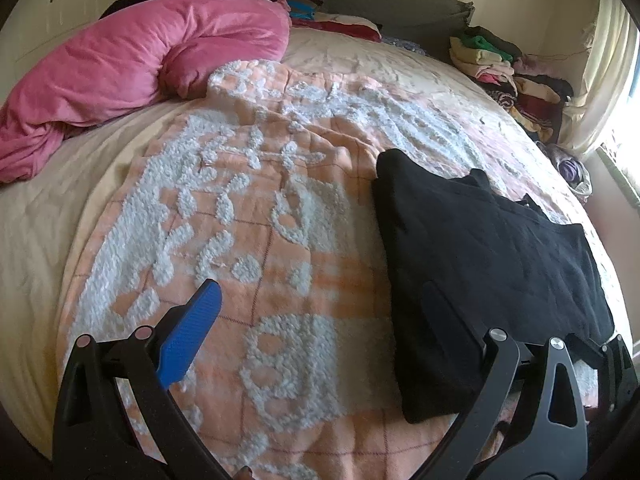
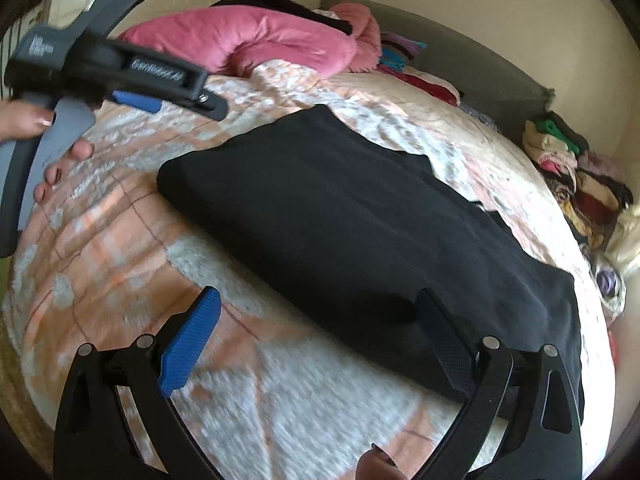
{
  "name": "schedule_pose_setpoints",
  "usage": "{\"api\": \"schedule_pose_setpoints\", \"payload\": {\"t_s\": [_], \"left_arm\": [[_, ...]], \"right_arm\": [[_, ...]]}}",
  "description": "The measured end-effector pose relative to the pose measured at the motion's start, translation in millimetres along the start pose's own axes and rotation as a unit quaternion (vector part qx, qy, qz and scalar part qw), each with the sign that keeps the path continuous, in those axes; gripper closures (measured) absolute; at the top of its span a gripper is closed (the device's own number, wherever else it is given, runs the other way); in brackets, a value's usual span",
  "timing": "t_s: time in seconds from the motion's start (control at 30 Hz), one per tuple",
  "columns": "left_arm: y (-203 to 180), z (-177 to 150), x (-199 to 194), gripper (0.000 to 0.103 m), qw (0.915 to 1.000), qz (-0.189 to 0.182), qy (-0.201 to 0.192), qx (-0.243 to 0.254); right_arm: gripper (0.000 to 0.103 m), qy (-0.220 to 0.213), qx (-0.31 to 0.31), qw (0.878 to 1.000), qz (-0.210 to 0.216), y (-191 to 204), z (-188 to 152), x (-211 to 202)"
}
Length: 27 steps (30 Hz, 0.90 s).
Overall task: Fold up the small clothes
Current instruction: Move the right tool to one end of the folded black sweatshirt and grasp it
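The bed (image 1: pixel 280 216) carries a black garment (image 2: pixel 340 220) already folded into a flat block, lying just ahead of the right gripper (image 2: pixel 316 328) and right of the left gripper (image 1: pixel 320 316), both jaws spread and empty, so perhaps only a final fold remains.

Left hand-held gripper (image 1: pixel 320 312): jaws spread wide, nothing between the blue pads. Right hand-held gripper (image 2: pixel 320 312): jaws likewise spread wide, empty. Right wrist view: person's left hand (image 2: pixel 48 148) wraps the left unit's grey handle, fingers curled.
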<state>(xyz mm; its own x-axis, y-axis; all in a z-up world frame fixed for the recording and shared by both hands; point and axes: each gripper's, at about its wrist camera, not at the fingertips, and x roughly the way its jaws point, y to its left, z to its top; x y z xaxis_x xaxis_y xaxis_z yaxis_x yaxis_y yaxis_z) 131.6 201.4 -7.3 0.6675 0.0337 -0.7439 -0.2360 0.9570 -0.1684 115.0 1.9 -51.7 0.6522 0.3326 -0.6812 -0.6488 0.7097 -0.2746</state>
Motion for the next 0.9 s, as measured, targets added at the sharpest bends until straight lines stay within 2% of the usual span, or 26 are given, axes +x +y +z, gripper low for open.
{"api": "schedule_pose_setpoints", "payload": {"t_s": [0.43, 0.63, 0.67, 0.7, 0.73, 0.77, 0.87, 0.9], "left_arm": [[8.5, 7.5, 18.3, 0.01, 0.9999, 0.011, 0.011, -0.003], [6.9, 15.8, 24.6, 0.01, 0.9999, 0.01, 0.013, -0.004], [5.8, 17.3, 26.1, 0.01, 0.9998, 0.009, 0.015, -0.003], [4.0, 19.5, 27.9, 0.01, 0.9998, 0.006, 0.016, -0.003], [2.4, 21.3, 29.5, 0.01, 0.9998, 0.002, 0.018, -0.003], [1.0, 23.3, 31.5, 0.01, 0.9998, -0.002, 0.02, -0.004], [-4.7, 29.0, 39.2, 0.01, 0.9987, -0.033, 0.036, -0.014], [-5.9, 31.5, 43.6, 0.01, 0.9971, -0.055, 0.048, -0.023]], "right_arm": [[0.005, 0.012, -0.046, 0.998, -0.033, 18.6, 38.7, 43.1], [0.008, -0.012, -0.076, 0.995, -0.065, 27.3, 47.7, 50.4], [0.01, -0.018, -0.077, 0.994, -0.069, 28.0, 48.2, 49.6], [0.021, -0.026, -0.078, 0.994, -0.069, 27.9, 48.2, 47.7], [0.028, -0.033, -0.08, 0.994, -0.064, 27.9, 47.5, 44.8], [0.031, -0.039, -0.081, 0.994, -0.063, 29.0, 46.4, 42.0], [0.05, -0.063, -0.082, 0.993, -0.06, 28.8, 42.9, 31.0], [0.061, -0.069, -0.079, 0.993, -0.054, 28.2, 41.4, 27.2]]}}
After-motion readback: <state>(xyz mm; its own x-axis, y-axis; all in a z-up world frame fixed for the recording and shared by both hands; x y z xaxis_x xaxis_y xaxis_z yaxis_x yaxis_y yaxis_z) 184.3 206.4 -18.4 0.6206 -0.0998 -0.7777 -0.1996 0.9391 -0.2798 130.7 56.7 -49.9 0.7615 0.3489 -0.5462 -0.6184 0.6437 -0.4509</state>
